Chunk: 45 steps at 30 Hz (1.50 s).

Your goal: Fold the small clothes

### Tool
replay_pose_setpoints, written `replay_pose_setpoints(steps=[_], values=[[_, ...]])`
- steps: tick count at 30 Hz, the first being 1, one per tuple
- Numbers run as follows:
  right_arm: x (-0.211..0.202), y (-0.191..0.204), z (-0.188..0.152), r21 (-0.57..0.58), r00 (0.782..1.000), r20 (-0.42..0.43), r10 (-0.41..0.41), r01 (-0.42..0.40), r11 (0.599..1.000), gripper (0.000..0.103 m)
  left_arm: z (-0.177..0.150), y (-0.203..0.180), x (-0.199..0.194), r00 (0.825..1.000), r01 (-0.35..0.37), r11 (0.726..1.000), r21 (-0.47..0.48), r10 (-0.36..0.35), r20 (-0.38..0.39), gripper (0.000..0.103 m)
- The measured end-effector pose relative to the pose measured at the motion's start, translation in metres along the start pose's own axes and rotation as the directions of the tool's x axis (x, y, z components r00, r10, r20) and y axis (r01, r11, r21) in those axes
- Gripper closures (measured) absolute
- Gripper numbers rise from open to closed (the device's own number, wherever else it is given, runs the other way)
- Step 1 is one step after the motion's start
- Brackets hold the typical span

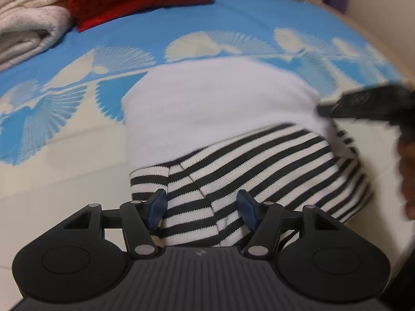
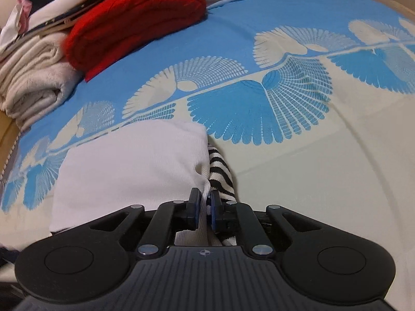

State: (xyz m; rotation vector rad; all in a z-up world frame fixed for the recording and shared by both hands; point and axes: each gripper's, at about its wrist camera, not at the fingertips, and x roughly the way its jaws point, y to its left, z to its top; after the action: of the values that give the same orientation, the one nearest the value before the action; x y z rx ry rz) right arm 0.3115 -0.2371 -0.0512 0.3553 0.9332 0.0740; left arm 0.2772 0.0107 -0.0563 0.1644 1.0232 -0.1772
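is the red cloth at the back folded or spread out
Folded. The red cloth sits as a thick layered bundle with rounded fold edges beside the cream towels.

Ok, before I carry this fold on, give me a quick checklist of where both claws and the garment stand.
1. Right claw shut on white cloth edge of the black-and-white striped garment: ok.
2. Left claw open, pads not pressing the stripes: ok.
3. White panel lying smooth: ok.
4. Blue patterned bedsheet bare beyond the garment: ok.
5. Folded red knit apart from the work area: ok.
6. Layers beneath aligned: cannot tell.
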Motion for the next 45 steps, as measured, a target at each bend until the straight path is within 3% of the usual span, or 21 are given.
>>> replay_pose_setpoints(steps=[4, 6, 8, 10, 12, 14, 16, 18, 21, 24, 27, 28, 30, 32, 36, 38, 40, 41, 43, 44, 45], values=[[-0.021, 0.016, -0.007, -0.129, 0.995, 0.057, -0.085, 0.092, 0.987, 0.091, 0.001, 0.001, -0.033, 0.996, 0.014, 1.0, 0.003, -0.014, 0.09, 0.036], [-0.035, 0.017, -0.008, -0.164, 0.994, 0.079, -0.075, 0.087, 0.983, 0.09, 0.0, 0.003, -0.049, 0.992, 0.008, 0.999, 0.035, -0.012, 0.122, 0.036], [-0.05, 0.016, -0.01, -0.17, 0.993, 0.101, -0.054, 0.071, 0.983, 0.09, -0.002, 0.007, -0.05, 0.994, 0.01, 0.999, 0.044, -0.015, 0.111, 0.036], [-0.06, 0.018, -0.015, -0.188, 0.995, 0.099, -0.011, 0.029, 0.982, 0.09, -0.009, 0.016, -0.034, 0.999, 0.014, 1.0, 0.013, -0.015, 0.032, 0.036], [-0.059, 0.022, -0.021, -0.224, 0.998, 0.052, 0.042, -0.029, 0.974, 0.087, -0.016, 0.02, -0.01, 0.998, 0.001, 1.0, -0.017, -0.002, -0.061, 0.034], [-0.043, 0.026, -0.031, -0.288, 0.995, -0.08, 0.055, -0.076, 0.955, 0.078, -0.024, 0.019, 0.001, 0.995, -0.01, 0.999, -0.035, 0.006, -0.097, 0.024], [-0.016, 0.025, -0.052, -0.38, 0.97, -0.229, -0.083, -0.01, 0.925, 0.078, -0.03, 0.01, -0.002, 0.996, -0.034, 0.999, -0.008, 0.033, -0.081, 0.024], [-0.005, 0.019, -0.064, -0.454, 0.944, -0.256, -0.206, 0.071, 0.888, 0.078, -0.033, -0.001, -0.017, 0.996, -0.081, 0.996, 0.044, 0.082, -0.026, 0.024], [-0.027, 0.015, -0.055, -0.431, 0.969, -0.168, -0.183, 0.094, 0.898, 0.078, -0.033, -0.013, -0.051, 0.984, -0.16, 0.981, 0.109, 0.151, 0.091, 0.018], [-0.064, 0.015, -0.047, -0.425, 0.988, -0.026, -0.155, 0.129, 0.896, 0.072, -0.029, -0.013, -0.091, 0.966, -0.2, 0.978, 0.063, 0.185, 0.183, 0.013], [-0.105, 0.014, -0.042, -0.378, 0.989, 0.096, -0.116, 0.144, 0.915, 0.06, -0.028, -0.015, -0.132, 0.947, -0.21, 0.978, 0.003, 0.202, 0.25, 0.011], [-0.122, 0.013, -0.041, -0.342, 0.986, 0.137, -0.094, 0.136, 0.93, 0.057, -0.029, -0.018, -0.146, 0.94, -0.214, 0.977, 0.004, 0.205, 0.271, 0.003], [-0.146, 0.012, -0.041, -0.294, 0.981, 0.182, -0.061, 0.114, 0.949, 0.047, -0.038, -0.028, -0.177, 0.917, -0.233, 0.972, 0.018, 0.214, 0.337, 0.0], [-0.171, 0.012, -0.049, -0.28, 0.979, 0.204, -0.013, 0.071, 0.957, 0.046, -0.048, -0.04, -0.2, 0.903, -0.23, 0.973, 0.024, 0.204, 0.378, 0.0], [-0.206, 0.018, -0.076, -0.3, 0.968, 0.247, 0.037, 0.04, 0.953, 0.041, -0.079, -0.055, -0.222, 0.891, -0.178, 0.984, 0.026, 0.15, 0.428, 0.0], [-0.217, 0.017, -0.09, -0.294, 0.964, 0.261, 0.045, 0.035, 0.955, 0.039, -0.099, -0.063, -0.216, 0.893, -0.184, 0.983, 0.024, 0.157, 0.422, 0.0], [-0.219, 0.018, -0.109, -0.287, 0.963, 0.265, 0.041, 0.038, 0.957, 0.038, -0.118, -0.061, -0.201, 0.901, -0.157, 0.987, -0.038, 0.159, 0.403, 0.0], [-0.215, 0.016, -0.119, -0.291, 0.964, 0.265, 0.035, 0.046, 0.956, 0.038, -0.128, -0.058, -0.19, 0.917, -0.138, 0.987, -0.084, 0.16, 0.365, 0.0], [-0.207, 0.017, -0.133, -0.283, 0.975, 0.224, -0.011, 0.076, 0.956, 0.039, -0.131, -0.051, -0.166, 0.966, -0.111, 0.985, -0.133, 0.139, 0.219, 0.0], [-0.202, 0.017, -0.134, -0.272, 0.98, 0.199, -0.018, 0.073, 0.959, 0.039, -0.129, -0.047, -0.16, 0.974, -0.095, 0.983, -0.16, 0.125, 0.19, 0.0], [-0.201, 0.019, -0.137, -0.267, 0.98, 0.199, -0.012, 0.066, 0.961, 0.039, -0.126, -0.044, -0.159, 0.971, -0.088, 0.98, -0.18, 0.124, 0.203, 0.0]])
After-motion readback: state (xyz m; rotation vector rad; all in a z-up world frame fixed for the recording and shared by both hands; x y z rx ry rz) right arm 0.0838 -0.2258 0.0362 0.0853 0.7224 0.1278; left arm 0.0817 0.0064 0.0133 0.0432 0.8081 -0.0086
